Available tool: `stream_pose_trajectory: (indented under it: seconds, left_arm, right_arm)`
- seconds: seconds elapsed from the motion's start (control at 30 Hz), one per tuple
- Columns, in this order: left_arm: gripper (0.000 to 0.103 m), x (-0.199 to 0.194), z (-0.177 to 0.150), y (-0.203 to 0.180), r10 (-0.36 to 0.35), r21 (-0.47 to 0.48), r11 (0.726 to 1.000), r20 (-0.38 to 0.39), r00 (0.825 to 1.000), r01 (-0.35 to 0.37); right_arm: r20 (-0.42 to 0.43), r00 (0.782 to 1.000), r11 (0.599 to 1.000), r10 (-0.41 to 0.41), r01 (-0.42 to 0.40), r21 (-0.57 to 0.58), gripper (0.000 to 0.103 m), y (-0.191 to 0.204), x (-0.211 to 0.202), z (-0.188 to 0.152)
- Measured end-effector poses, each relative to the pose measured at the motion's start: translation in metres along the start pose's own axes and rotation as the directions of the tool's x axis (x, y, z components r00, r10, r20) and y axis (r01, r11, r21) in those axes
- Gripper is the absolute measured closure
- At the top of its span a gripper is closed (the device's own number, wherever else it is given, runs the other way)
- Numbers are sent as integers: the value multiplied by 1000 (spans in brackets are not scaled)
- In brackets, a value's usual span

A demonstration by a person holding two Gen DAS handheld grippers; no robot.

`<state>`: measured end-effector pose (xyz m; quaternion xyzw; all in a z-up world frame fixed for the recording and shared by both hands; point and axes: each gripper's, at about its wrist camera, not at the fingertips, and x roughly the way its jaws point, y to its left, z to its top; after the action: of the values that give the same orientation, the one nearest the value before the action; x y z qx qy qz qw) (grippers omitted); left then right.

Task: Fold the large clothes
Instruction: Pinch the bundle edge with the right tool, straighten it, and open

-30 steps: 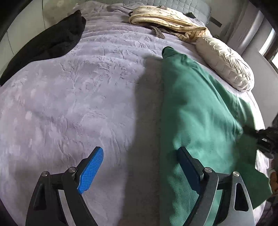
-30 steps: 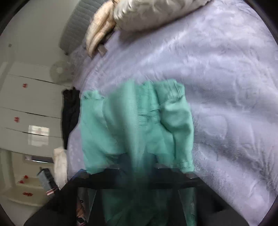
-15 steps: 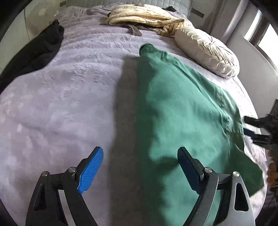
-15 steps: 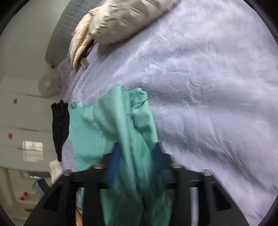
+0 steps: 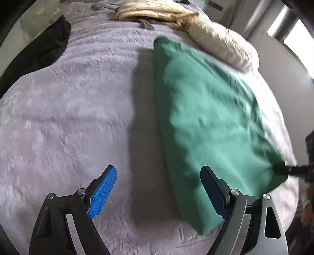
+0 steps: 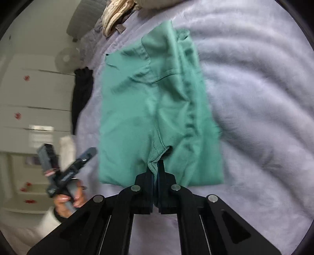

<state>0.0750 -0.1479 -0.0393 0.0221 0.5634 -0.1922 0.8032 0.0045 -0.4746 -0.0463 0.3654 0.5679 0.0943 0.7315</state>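
Observation:
A large green garment [image 5: 206,117] lies folded lengthwise on the lilac bedspread [image 5: 68,117], its narrow end toward the pillows. In the right wrist view the green garment [image 6: 153,102] stretches away from my right gripper [image 6: 157,168], which is shut on a bunched ribbed edge at its near end. From the left wrist view that right gripper [image 5: 278,169] pinches the garment's near right corner. My left gripper [image 5: 157,190] hovers open over the garment's near left edge, holding nothing; its right finger [image 5: 213,190] is above the cloth and its left one above bare bedspread.
A black garment [image 5: 39,53] lies at the bed's far left. A cream blanket [image 5: 157,9] and a white pillow [image 5: 225,45] lie at the head. A hand [image 6: 68,200] holds the other gripper by the bed's edge; white cupboards [image 6: 29,88] stand behind.
My right gripper let the bunched cloth go, then shut again on the ribbed edge and drew back, pulling the garment out flatter. The left gripper stayed open while its view shifted over the bed.

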Motion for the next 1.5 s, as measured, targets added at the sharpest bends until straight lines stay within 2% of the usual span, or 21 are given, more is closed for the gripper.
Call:
stream_pose_trajectory:
  seconds: [0.07,0.13,0.23,0.37,0.43,0.53,0.63,0.73,0.8,0.87,0.9,0.93,0.97,1.07,1.23,1.37,1.43,1.5]
  left_arm:
    - [15,7,-11,-5,10,25,1000,-6,1000,-10]
    - [15,11,-20,-8,19,35,999,-3,1000,-19]
    - [11,13,-26,-12,45,48,998,8,999,-45]
    - [11,11,-27,-11,50,21,999,2,999,-50]
    - [11,11,-26,-10,59,16,998,-1,998,-59]
    - [11,11,-24,-12,70,12,997,-12,997,-70]
    - [11,12,-22,-14,84,8,996,-30,996,-84]
    - [11,12,-20,-16,98,5,995,-49,994,-98]
    - [11,13,-19,-17,107,10,994,-60,992,-106]
    - [11,14,-18,-16,110,12,994,-70,991,-109]
    - [11,14,-17,-16,106,9,994,-76,991,-106]
    - [11,15,-17,-17,105,4,995,-81,991,-105]
    - [11,15,-17,-16,103,1,995,-85,991,-103]
    - [11,16,-17,-17,103,0,995,-89,991,-103]
    - [11,16,-16,-14,99,-17,995,-103,990,-101]
    - [11,16,-14,-13,100,-20,995,-104,990,-102]
    - [2,16,-13,-14,131,-12,991,-111,985,-134]
    - [0,15,-11,-14,153,-3,988,-98,983,-154]
  right_arm:
    - [-9,997,997,-74,74,4,100,-13,3,-6]
    - [-42,996,994,-81,84,75,100,-39,16,-12]
    - [-50,993,990,-103,107,87,100,-55,33,-18]
    - [-22,999,979,-49,53,195,100,-66,24,-27]
    - [10,998,976,-56,53,211,99,-69,5,-32]
    - [105,990,980,-91,71,184,95,-57,-30,-32]
    - [173,984,993,-43,23,113,95,-35,-49,-23]
    - [146,989,1000,-11,9,13,95,-5,-30,-9]
    - [112,993,999,-31,35,-36,95,10,-7,-3]
    - [84,991,993,-100,104,-53,95,12,13,2]
    - [74,985,986,-156,160,-44,100,6,22,5]
    - [66,983,985,-171,173,-28,100,-1,26,7]
    - [59,987,989,-148,148,5,103,-11,30,8]
    - [59,994,993,-87,82,87,103,-32,30,8]
    - [52,994,993,-101,98,63,103,-27,24,5]
    - [72,994,995,-77,71,73,99,-24,6,5]
    - [93,994,996,-49,42,76,99,-21,0,4]
    - [110,993,996,-31,23,81,99,-21,-6,3]
